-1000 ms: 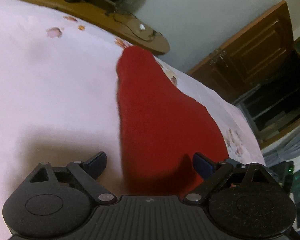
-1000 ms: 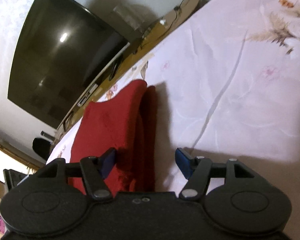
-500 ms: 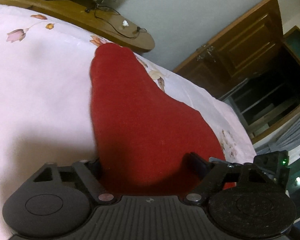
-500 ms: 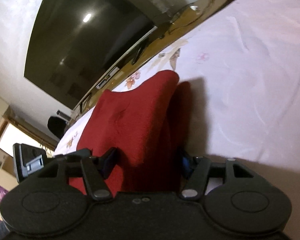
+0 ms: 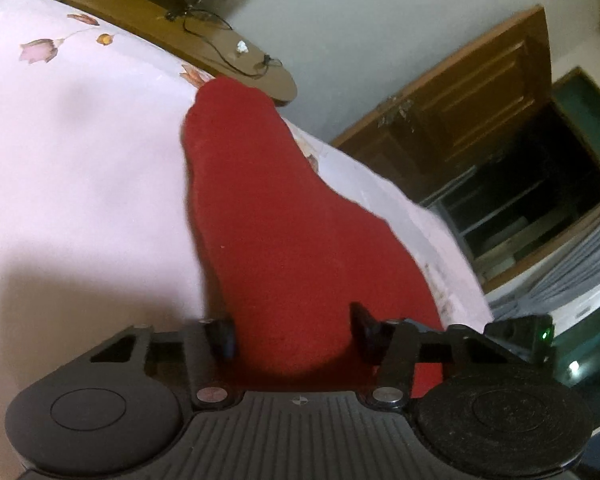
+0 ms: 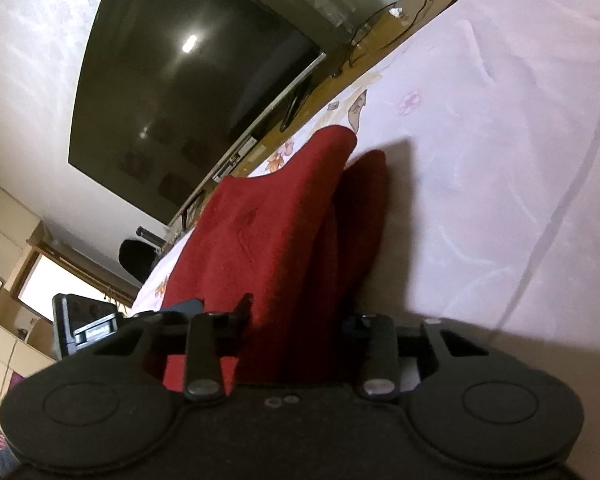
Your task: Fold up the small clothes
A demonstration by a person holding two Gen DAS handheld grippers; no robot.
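Red fleecy garment [image 5: 284,240] pinched by left gripper [image 5: 294,334], right gripper [image 6: 300,322].

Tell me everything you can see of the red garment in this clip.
The red garment is a small, plain piece of soft, fuzzy-looking cloth with no print. It lies on the pale floral bedsheet, its narrow far end pointing toward the wooden bench. The right view shows a lifted layer above a second one. Its near edge sits between the fingers of the left tool and the right tool, both closed in on the cloth.
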